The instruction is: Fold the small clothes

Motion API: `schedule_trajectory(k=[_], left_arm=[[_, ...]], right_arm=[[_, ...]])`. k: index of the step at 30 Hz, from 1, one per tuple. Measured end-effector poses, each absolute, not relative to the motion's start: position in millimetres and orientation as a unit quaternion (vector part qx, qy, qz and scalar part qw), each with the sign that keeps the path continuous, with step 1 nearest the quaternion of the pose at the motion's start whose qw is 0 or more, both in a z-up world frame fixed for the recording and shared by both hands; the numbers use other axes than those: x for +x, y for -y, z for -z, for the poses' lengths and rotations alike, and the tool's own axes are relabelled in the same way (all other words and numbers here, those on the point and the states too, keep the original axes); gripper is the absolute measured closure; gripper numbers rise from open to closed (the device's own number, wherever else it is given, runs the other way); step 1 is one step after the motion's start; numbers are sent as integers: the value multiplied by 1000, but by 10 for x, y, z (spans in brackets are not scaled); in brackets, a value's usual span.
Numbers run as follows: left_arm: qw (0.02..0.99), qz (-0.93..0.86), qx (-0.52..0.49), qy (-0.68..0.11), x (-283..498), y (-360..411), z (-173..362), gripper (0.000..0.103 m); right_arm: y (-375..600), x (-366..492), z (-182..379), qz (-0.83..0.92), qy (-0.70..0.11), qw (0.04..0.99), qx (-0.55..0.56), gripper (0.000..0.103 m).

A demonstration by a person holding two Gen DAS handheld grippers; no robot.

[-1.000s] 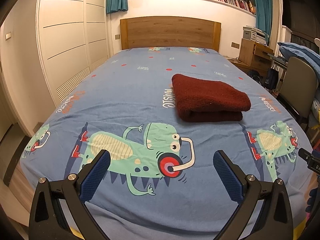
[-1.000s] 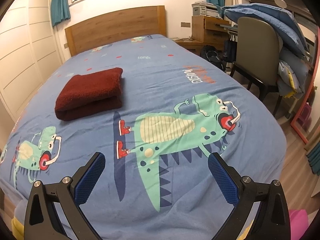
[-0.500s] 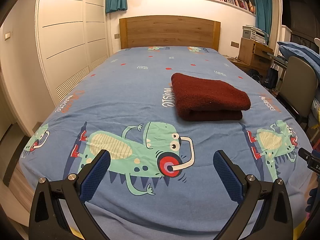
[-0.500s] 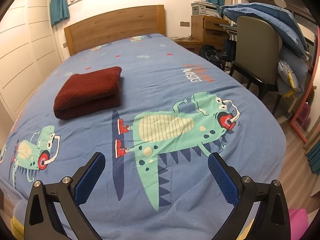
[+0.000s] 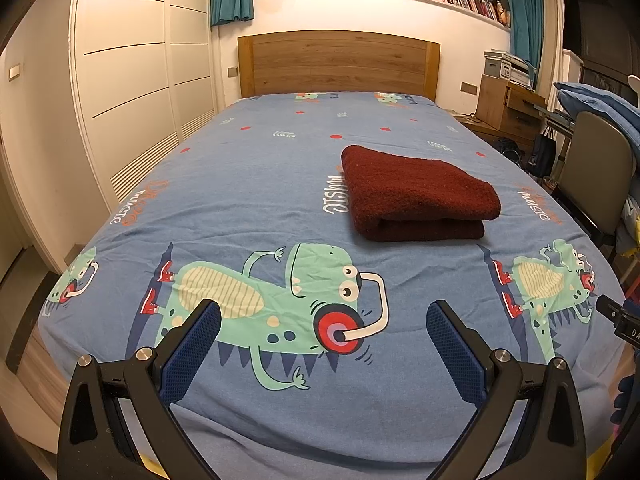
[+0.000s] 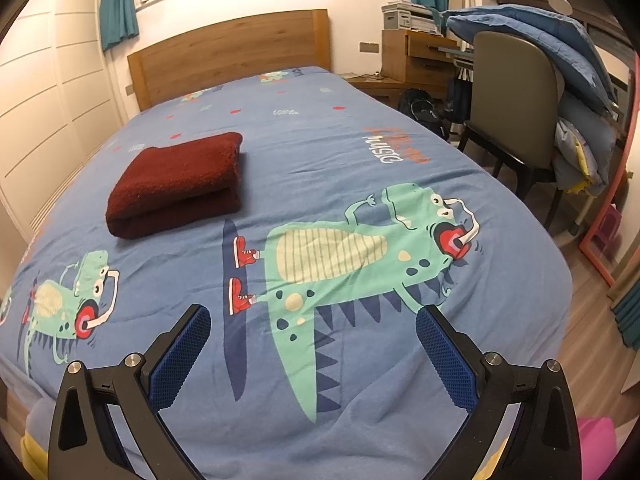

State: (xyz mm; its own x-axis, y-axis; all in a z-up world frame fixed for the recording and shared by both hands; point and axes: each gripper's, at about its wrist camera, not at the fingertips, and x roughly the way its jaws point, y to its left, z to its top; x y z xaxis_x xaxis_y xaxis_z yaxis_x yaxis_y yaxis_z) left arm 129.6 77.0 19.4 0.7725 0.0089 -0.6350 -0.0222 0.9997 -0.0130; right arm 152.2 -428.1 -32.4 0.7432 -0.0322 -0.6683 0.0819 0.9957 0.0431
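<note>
A dark red fleecy garment [image 5: 416,196] lies folded in a thick rectangle on the blue dinosaur-print bed sheet [image 5: 256,184], right of centre. It also shows in the right wrist view [image 6: 180,184], at the left. My left gripper [image 5: 323,320] is open and empty, held above the foot of the bed, well short of the garment. My right gripper [image 6: 312,324] is open and empty too, above the foot of the bed, to the right of the garment and apart from it.
A wooden headboard [image 5: 338,64] stands at the far end. White wardrobe doors [image 5: 120,92] run along the left. A chair [image 6: 516,96] piled with blue bedding [image 6: 532,36] and a wooden desk [image 6: 416,56] stand right of the bed.
Both views have shifted slightly; the grippers drift a little over the foot of the bed. The garment has not moved and both grippers stay open.
</note>
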Motion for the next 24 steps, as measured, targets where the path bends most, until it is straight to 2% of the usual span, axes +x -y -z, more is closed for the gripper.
schedule_trajectory(k=[24], left_arm=[[942,-6,-10,-337,1290,-775,-195,2]], right_arm=[[4280,1524,302,28,-355,934,33,0]])
